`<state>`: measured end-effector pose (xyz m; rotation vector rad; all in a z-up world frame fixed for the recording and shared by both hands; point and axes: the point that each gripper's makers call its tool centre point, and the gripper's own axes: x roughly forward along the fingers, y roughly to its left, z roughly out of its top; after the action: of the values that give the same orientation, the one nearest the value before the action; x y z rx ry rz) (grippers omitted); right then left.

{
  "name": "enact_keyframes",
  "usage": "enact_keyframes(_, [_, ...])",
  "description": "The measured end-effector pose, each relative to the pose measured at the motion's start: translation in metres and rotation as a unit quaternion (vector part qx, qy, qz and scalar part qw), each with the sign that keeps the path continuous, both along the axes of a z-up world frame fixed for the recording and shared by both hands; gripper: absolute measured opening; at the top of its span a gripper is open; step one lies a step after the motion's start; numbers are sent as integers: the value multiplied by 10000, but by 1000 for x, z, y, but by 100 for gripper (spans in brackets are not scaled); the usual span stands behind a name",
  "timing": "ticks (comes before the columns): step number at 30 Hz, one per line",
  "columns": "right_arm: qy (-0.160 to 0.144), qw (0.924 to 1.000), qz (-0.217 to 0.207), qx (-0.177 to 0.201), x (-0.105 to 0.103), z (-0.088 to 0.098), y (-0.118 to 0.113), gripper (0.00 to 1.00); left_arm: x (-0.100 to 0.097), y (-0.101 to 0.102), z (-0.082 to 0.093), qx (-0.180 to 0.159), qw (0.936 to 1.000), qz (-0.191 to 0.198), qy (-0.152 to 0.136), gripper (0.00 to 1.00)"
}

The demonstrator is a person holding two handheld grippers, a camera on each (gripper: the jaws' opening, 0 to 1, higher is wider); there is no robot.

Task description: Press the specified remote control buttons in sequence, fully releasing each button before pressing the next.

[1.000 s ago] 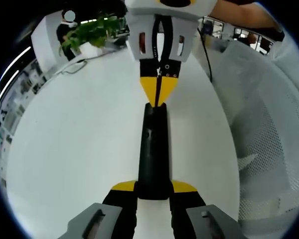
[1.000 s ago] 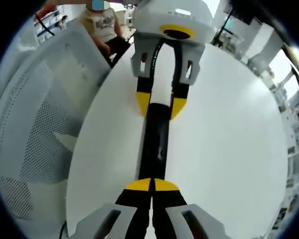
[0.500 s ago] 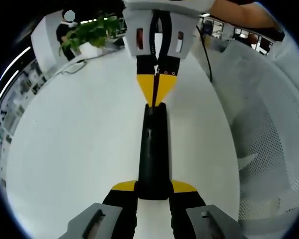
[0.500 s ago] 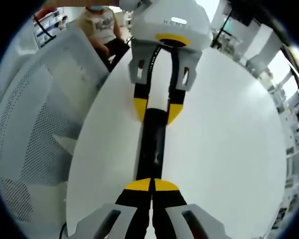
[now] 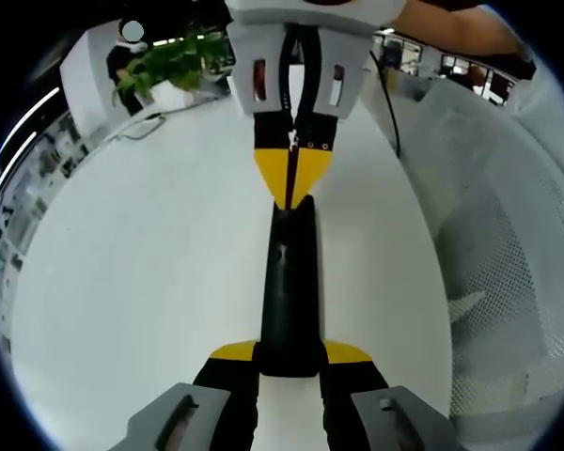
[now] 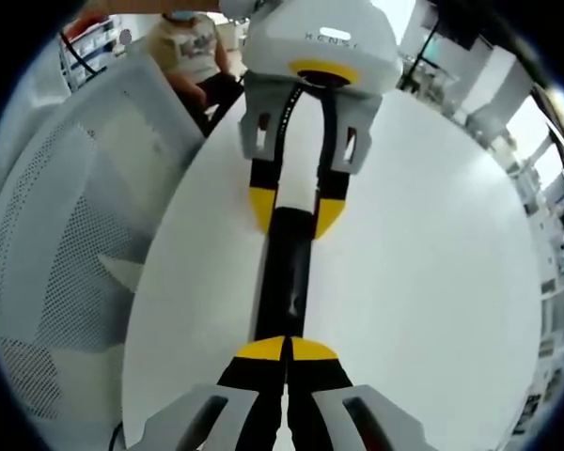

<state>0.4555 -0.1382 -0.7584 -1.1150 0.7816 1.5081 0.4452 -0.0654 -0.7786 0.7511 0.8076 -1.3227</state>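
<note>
A slim black remote control [image 5: 287, 282] lies lengthwise on the white table [image 5: 150, 272]. My left gripper [image 5: 289, 353] is shut on its near end, one yellow tip on each side. In the left gripper view my right gripper [image 5: 291, 188] comes in from the top, shut, its yellow tips pressed down on the remote's far end. In the right gripper view that shut right gripper [image 6: 287, 349] rests on the near part of the remote control [image 6: 287, 272]. The left gripper [image 6: 296, 211] clamps the far end.
A white mesh chair [image 5: 508, 244] stands along the table's edge, also seen as the mesh chair [image 6: 66, 216]. A potted plant [image 5: 169, 61] and a thin cable [image 5: 136, 127] sit at the far side. A seated person [image 6: 193, 52] is behind the table.
My right gripper has edged a little along the remote toward the left gripper, staying shut. The left gripper and the remote have not moved.
</note>
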Motion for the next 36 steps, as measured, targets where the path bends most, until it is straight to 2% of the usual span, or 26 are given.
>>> enact_keyframes(36, [153,9998,83,-31,-1,-15,4,0,3,-1,-1,-15,10000,-6,-3,23])
